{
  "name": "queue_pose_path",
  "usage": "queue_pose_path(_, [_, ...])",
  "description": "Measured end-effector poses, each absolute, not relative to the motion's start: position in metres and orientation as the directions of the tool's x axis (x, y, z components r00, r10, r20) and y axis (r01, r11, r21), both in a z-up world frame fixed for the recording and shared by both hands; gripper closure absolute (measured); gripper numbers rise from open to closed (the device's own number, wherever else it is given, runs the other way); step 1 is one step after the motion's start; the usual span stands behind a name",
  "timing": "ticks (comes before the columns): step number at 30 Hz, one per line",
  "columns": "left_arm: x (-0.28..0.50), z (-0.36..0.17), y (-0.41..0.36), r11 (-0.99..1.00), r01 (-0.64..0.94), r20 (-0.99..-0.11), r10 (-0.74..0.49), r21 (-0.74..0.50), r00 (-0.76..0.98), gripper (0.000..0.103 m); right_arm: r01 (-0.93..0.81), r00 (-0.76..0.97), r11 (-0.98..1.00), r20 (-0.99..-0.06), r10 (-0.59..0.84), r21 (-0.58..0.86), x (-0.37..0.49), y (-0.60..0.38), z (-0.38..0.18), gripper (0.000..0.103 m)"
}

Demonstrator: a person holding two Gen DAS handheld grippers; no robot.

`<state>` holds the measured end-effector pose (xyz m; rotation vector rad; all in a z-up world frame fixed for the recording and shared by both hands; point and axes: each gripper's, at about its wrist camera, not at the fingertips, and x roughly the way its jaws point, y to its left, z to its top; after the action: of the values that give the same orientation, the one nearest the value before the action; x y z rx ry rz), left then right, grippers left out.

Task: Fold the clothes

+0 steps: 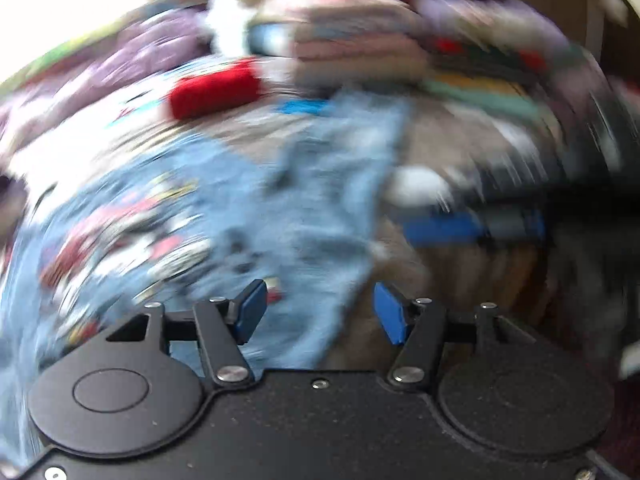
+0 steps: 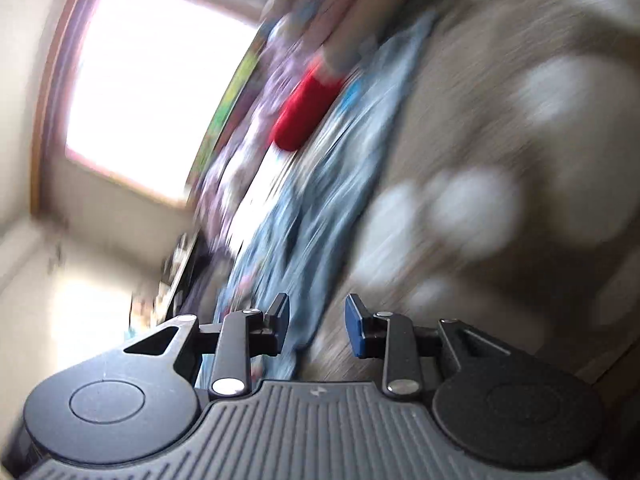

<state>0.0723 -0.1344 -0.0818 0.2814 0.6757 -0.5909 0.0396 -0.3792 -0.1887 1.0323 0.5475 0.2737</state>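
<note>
Lying under left gripper (image 1: 316, 312) — blue garment (image 1: 304, 184)

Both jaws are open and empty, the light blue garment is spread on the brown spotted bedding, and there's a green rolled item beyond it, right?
Not quite: the rolled item is red, as the left wrist view shows. The light blue garment does lie on the brown spotted bedding, with both pairs of jaws open and empty.

Motion blur smears both views. Ahead of the left tool (image 1: 316, 312), the light blue printed garment (image 1: 248, 208) shows coloured patches too streaked to read, and its left part runs off the picture's edge. The stacked folded clothes (image 1: 360, 48) beyond it merge into bands of colour. Ahead of the right tool (image 2: 318, 326), the brown bedcover with pale round spots (image 2: 500, 152) is cut off at the right.
</note>
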Motion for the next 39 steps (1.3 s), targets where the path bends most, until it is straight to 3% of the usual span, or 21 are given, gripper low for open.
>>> queue_pose_path(5, [0.076, -0.071, -0.107, 0.860, 0.510, -0.622, -0.408, -0.016, 0.668, 0.044, 0.019, 0.789, 0.535, -0.341, 0.511, 0.844, 0.050, -0.344, -0.190, 0.066])
queue_pose_path(18, [0.074, -0.072, -0.085, 0.877, 0.474, -0.603, -0.418, -0.073, 0.680, 0.044, 0.066, 0.843, 0.531, -0.331, 0.423, 0.845, 0.064, -0.324, -0.194, 0.066])
queue_pose_path(26, [0.110, -0.061, -0.085, 0.894, 0.431, -0.596, -0.412, -0.120, 0.689, 0.044, 0.047, 0.867, 0.618, -0.339, 0.365, 0.785, 0.070, -0.317, -0.189, 0.080])
queue_pose_path(34, [0.195, -0.050, -0.117, 0.903, 0.402, -0.635, -0.400, -0.151, 0.661, 0.044, 0.020, 0.870, 0.694, -0.355, 0.342, 0.719, 0.071, -0.309, -0.182, 0.084])
queue_pose_path(39, [0.248, -0.050, -0.158, 0.910, 0.406, -0.679, -0.352, -0.086, 0.645, 0.055, 0.009, 0.865, 0.754, -0.384, 0.324, 0.657, 0.071, -0.304, -0.176, 0.087])
